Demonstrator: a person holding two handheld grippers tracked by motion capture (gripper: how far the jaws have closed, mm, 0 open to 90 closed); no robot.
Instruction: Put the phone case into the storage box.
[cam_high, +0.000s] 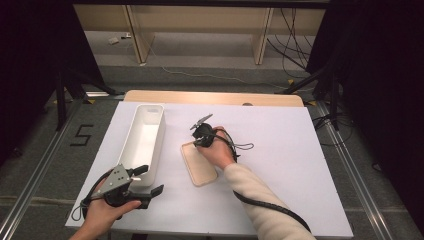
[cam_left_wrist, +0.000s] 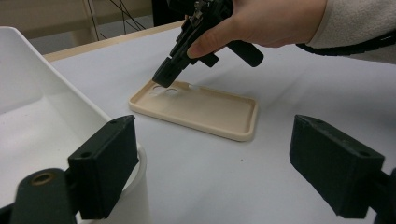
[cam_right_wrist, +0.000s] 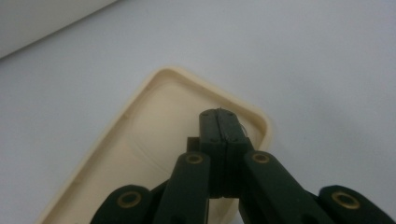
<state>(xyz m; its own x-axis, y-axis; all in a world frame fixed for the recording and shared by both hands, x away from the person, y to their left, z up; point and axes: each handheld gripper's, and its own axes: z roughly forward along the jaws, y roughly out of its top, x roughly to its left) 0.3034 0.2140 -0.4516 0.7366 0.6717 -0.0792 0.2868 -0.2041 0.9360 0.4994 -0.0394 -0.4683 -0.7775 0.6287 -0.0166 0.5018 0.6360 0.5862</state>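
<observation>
At centre of the high view, my right claw (cam_high: 198, 141) sits tip-down on the upper end of the beige phone case (cam_high: 201, 170), which lies flat, inside up, on the white bench (cam_high: 280, 165). Lower left of that frame, my left claw (cam_high: 150, 181) hangs over the near end of the white bin (cam_high: 145, 140), jaws spread wide, nothing between them. The bin runs long, up the left half of the bench, just left of the case and apart from it.

Left gripper view: my own two jaws stand wide at the bottom corners, empty; the bin wall (cam_left_wrist: 56, 93) fills the left side, with the left jaw over its rim. The case (cam_left_wrist: 205, 112) lies mid-frame. The right claw (cam_left_wrist: 164, 77) comes down from the top, tips pinched together, resting by the camera cutouts at the case's far-left end. The hand (cam_left_wrist: 261, 21) grips it at the upper right.

Right gripper view: my jaws pressed fully together at centre, claw (cam_right_wrist: 218, 122) gripping nothing, tip inside the case (cam_right_wrist: 140, 144) near its rounded corner. Whether it touches the floor of the case, I can't tell. A strip of the bin (cam_right_wrist: 42, 18) is at the upper left.
</observation>
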